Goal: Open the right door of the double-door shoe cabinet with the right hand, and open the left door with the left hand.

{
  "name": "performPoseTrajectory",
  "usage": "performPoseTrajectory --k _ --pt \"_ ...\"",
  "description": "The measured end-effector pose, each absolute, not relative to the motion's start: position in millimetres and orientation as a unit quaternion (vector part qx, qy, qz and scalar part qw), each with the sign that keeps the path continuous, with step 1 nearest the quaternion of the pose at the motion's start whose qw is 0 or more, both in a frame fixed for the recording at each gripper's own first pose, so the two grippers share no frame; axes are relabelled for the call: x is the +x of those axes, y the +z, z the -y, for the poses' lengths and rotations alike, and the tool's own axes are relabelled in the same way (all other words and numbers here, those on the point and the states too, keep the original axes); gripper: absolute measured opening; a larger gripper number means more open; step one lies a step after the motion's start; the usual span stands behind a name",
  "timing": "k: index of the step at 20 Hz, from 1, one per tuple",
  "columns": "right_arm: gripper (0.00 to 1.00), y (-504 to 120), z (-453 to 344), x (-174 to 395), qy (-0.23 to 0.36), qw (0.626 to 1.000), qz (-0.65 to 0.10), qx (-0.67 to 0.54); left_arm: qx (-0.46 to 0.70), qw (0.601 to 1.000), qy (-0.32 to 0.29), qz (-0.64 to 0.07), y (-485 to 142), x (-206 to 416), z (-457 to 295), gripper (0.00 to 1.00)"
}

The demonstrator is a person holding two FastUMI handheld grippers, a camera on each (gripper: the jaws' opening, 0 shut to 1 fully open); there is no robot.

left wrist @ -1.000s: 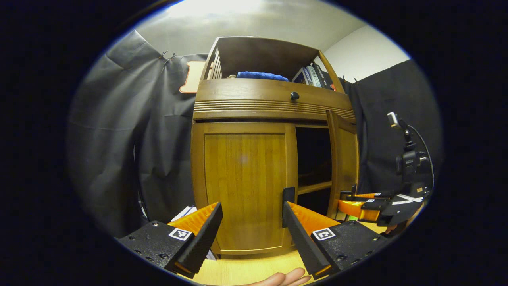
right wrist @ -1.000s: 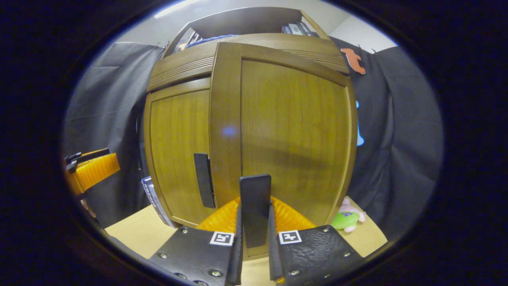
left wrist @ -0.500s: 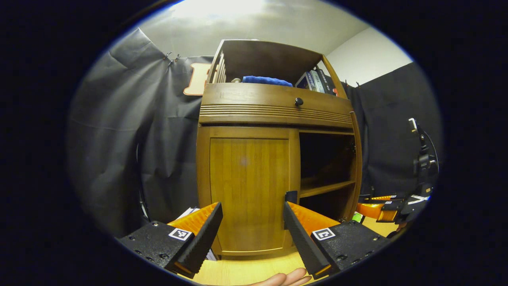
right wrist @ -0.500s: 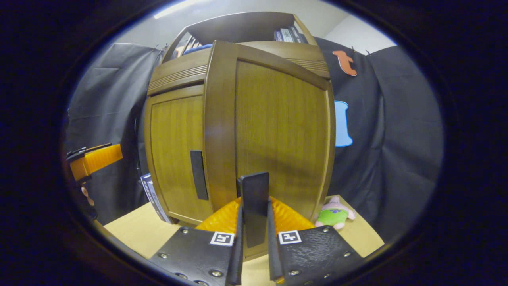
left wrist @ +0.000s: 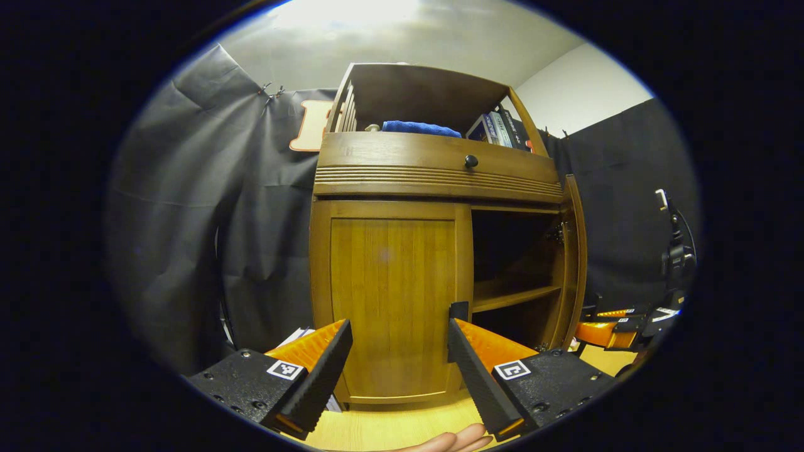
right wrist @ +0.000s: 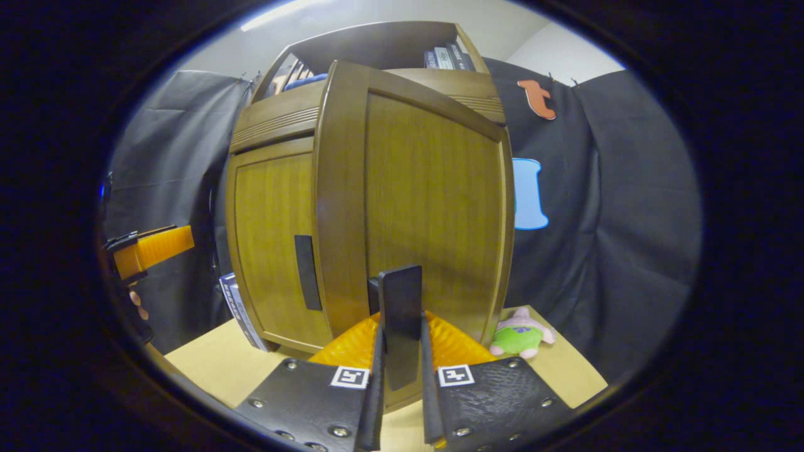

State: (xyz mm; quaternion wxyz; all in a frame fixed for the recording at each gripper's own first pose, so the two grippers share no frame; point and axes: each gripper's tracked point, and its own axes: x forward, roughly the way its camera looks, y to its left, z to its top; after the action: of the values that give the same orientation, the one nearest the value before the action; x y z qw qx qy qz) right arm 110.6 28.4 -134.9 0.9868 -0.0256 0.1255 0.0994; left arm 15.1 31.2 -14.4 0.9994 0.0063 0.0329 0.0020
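Black cloth behind; my right hand-held gripper [right wrist: 399, 402] pinches the right door's handle [right wrist: 399, 320]; left hand-held gripper [left wrist: 398, 370] gapes wide, lower centre.

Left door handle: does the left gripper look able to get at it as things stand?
Probably yes. The left gripper is open and faces the shut left door; its handle stands just beyond the gripper's right finger, with nothing between. The right door is swung clear.
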Motion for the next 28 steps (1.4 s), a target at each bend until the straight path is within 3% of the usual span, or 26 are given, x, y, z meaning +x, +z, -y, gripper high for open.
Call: performPoseTrajectory --k 9,14,17,18,21,28 --pt "0.25 -120.1 -4.6 97.3 0.047 0.990 -0.092 -0.092 0.007 0.999 0.000 -0.036 -16.3 15.8 -28.7 0.91" --pt "0.26 -111.1 17.0 89.9 0.009 0.994 -0.090 -0.067 0.007 0.999 0.001 -0.038 -17.0 16.7 -28.4 0.91" --pt "0.25 -82.8 45.2 57.2 -0.052 0.992 -0.089 -0.070 0.009 0.999 0.000 -0.039 -17.8 16.2 -26.2 0.91" --pt "0.03 -97.2 58.4 74.1 -0.058 0.993 -0.085 -0.063 0.011 0.999 0.002 -0.039 -19.1 24.2 -23.3 0.91" --pt "0.02 -97.5 92.4 79.7 -0.077 0.992 -0.083 -0.063 0.012 0.999 -0.002 -0.042 -20.2 24.3 -18.6 0.91" --pt "0.01 -95.0 134.2 82.3 -0.013 0.995 -0.101 -0.025 0.021 0.999 -0.004 -0.040 -20.9 20.8 -11.9 0.91"
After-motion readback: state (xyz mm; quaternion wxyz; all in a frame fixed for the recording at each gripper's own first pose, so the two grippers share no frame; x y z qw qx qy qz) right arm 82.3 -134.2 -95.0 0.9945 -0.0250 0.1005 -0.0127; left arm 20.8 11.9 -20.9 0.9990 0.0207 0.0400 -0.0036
